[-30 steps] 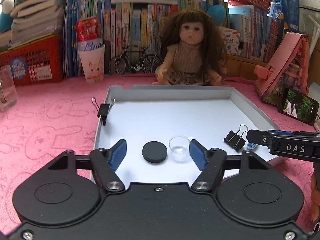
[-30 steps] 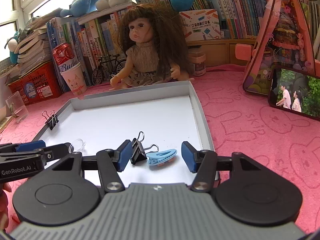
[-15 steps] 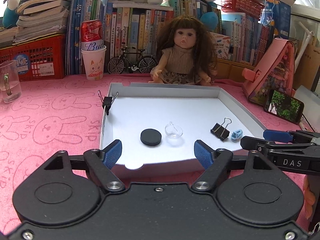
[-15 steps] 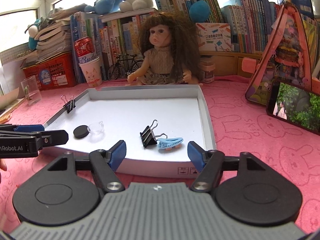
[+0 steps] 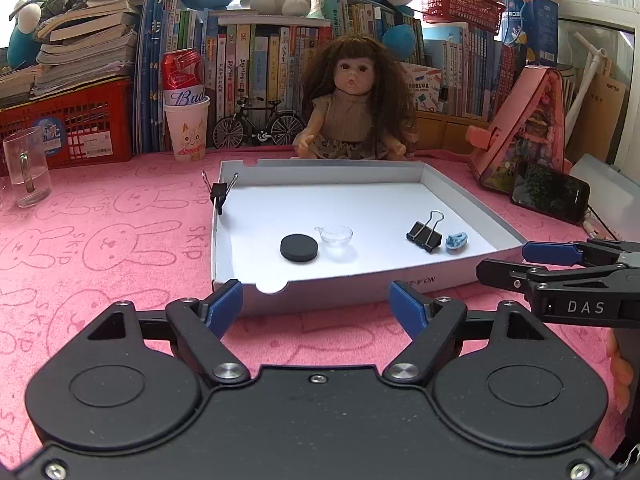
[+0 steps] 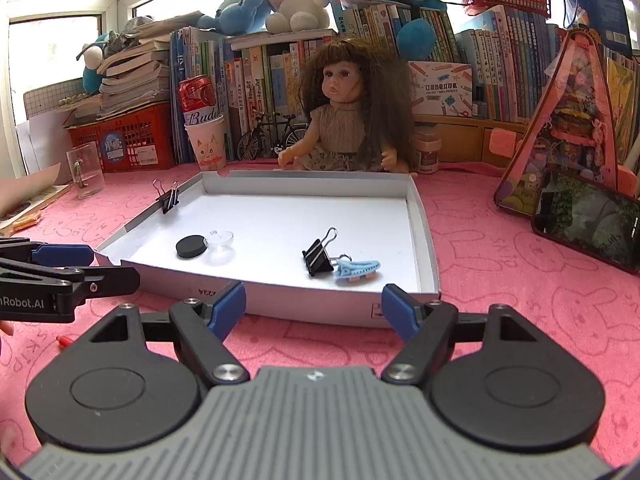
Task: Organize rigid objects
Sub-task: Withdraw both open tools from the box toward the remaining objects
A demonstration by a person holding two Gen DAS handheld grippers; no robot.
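Note:
A shallow white tray [image 5: 460, 278] lies on the pink cloth. In it sit a black disc [image 5: 299, 247], a small clear cup [image 5: 337, 235], a black binder clip [image 5: 425, 236] and a blue hair clip [image 5: 456, 241]. Another binder clip [image 5: 219, 194] is clamped on the tray's left wall. My left gripper [image 5: 316, 302] is open and empty, just short of the tray's front wall. In the right wrist view, my right gripper [image 6: 313, 302] hangs before the tray [image 6: 424, 240], jaws opening with nothing between them. The binder clip [image 6: 318, 258] and hair clip [image 6: 357, 270] lie beyond it.
A doll [image 5: 354, 116] sits behind the tray. At the back left stand a paper cup holding a can [image 5: 186, 128], a red basket [image 5: 68, 128] and a glass mug [image 5: 26, 166]. A pink toy house [image 5: 524, 128] and a phone [image 5: 550, 196] are at the right.
Both grippers have drawn back out of the tray to its near side and opened wider. The disc, clear cup, binder clip and hair clip stay where they lay.

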